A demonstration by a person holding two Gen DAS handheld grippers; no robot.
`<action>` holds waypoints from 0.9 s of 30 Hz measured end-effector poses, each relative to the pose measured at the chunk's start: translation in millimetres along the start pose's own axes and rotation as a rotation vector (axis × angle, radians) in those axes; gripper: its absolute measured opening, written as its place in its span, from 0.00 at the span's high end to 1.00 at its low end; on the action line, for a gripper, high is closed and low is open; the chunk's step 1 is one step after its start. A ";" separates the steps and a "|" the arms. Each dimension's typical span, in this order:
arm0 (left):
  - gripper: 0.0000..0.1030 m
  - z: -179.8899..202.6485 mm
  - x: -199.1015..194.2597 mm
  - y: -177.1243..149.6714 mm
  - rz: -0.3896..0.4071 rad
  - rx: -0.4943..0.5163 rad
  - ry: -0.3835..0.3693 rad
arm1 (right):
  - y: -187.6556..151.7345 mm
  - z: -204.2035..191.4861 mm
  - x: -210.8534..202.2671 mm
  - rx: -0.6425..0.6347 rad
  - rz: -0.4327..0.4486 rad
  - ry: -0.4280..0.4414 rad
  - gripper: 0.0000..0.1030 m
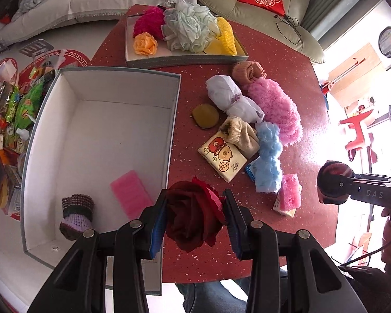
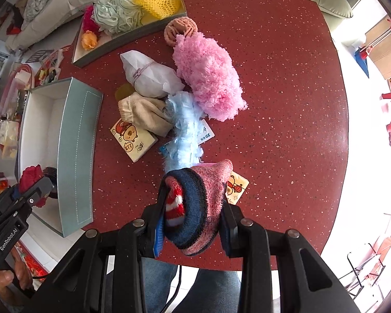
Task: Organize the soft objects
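Note:
My left gripper (image 1: 194, 217) is shut on a dark red fabric rose (image 1: 193, 216), held above the table beside the right wall of the open white-lined box (image 1: 101, 130). The box holds a pink sponge (image 1: 131, 195) and a knitted purple-brown piece (image 1: 77, 216). My right gripper (image 2: 193, 208) is shut on a rolled knitted sock, pink and navy with red-white stripes (image 2: 195, 206), above the near table edge. A pile of soft items lies mid-table: pink fluffy cloth (image 2: 208, 78), blue fluffy cloth (image 2: 185, 130), white bundle (image 2: 148, 74), beige sock (image 2: 146, 114).
A shallow tray (image 1: 185, 60) at the back holds a magenta pompom, orange rose, pale bath puff and yellow net. A tissue pack (image 1: 221, 157), brown pad (image 1: 205, 116) and pink sponge (image 1: 289, 193) lie on the red table (image 2: 286, 104). Snacks clutter the floor to the left.

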State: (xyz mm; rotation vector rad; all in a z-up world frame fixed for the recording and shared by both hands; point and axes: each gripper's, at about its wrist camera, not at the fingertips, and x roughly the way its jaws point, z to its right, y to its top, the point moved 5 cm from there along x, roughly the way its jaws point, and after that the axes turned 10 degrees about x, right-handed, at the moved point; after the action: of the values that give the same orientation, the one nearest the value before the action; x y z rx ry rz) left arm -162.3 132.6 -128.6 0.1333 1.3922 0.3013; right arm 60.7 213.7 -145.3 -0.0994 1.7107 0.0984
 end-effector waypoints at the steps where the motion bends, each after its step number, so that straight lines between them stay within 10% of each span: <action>1: 0.60 -3.9 -1.0 -1.1 0.004 -0.009 0.003 | 0.6 -2.8 -0.5 -0.006 0.002 -0.002 0.64; 27: 0.60 -88.9 -10.3 -34.5 0.041 -0.208 0.064 | 9.8 -92.1 -10.9 -0.215 0.041 -0.018 0.64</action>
State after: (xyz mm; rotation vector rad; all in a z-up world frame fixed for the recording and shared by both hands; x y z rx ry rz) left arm -246.4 89.2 -143.9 -0.0195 1.4135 0.4859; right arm -29.4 212.1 -121.4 -0.2223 1.6807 0.3133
